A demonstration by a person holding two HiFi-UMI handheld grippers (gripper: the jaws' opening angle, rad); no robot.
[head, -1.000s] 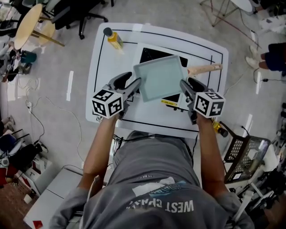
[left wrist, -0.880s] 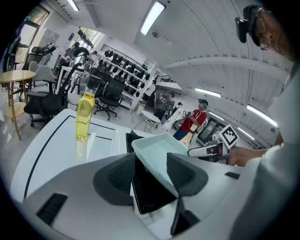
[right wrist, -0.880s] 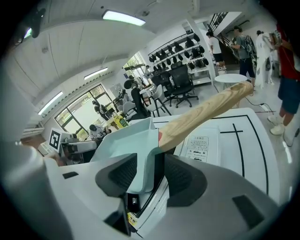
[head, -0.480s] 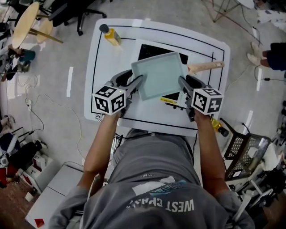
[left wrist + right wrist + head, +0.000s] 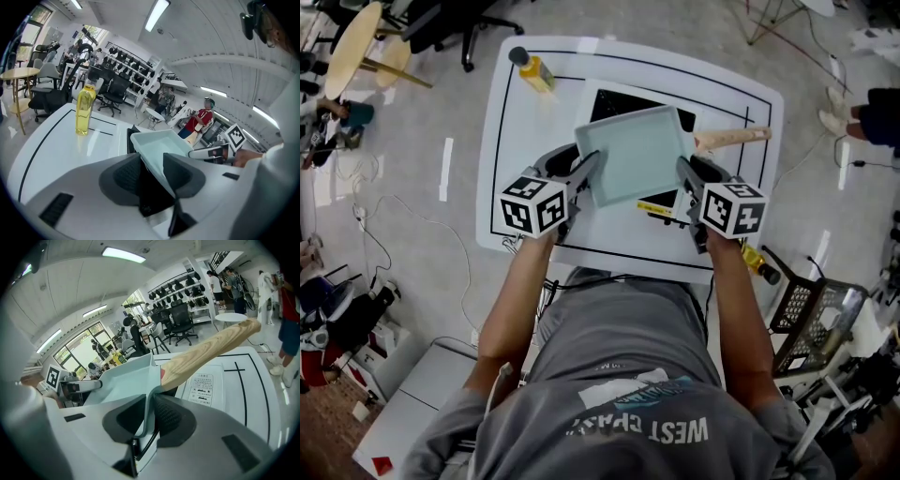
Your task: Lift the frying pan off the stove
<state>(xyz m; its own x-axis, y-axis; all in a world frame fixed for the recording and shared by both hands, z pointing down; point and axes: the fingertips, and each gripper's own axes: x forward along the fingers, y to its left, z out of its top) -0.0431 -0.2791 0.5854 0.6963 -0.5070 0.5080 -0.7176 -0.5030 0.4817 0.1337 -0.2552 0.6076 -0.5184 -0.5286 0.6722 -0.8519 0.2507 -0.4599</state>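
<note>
A pale green square frying pan (image 5: 633, 155) with a wooden handle (image 5: 731, 139) sits on the black stove (image 5: 614, 103) on the white table (image 5: 525, 150). My left gripper (image 5: 584, 169) is at the pan's left rim. In the left gripper view the rim (image 5: 161, 145) runs between its jaws, which have just been closing; a gap still shows beside one pad, so the left gripper (image 5: 152, 161) is open. My right gripper (image 5: 686, 176) is at the right rim near the handle. Its jaws have just been closing, and the right gripper (image 5: 149, 411) is shut on the pan wall (image 5: 124, 378) below the handle (image 5: 211, 350).
A yellow bottle (image 5: 534, 75) stands at the table's far left corner, and the same bottle (image 5: 85, 110) shows in the left gripper view. A wire basket (image 5: 811, 319) stands on the floor at the right. Office chairs and a round table fill the far left.
Both grippers have drawn in on the pan's opposite rims, the right one more tightly. The pan has stayed on the stove.
</note>
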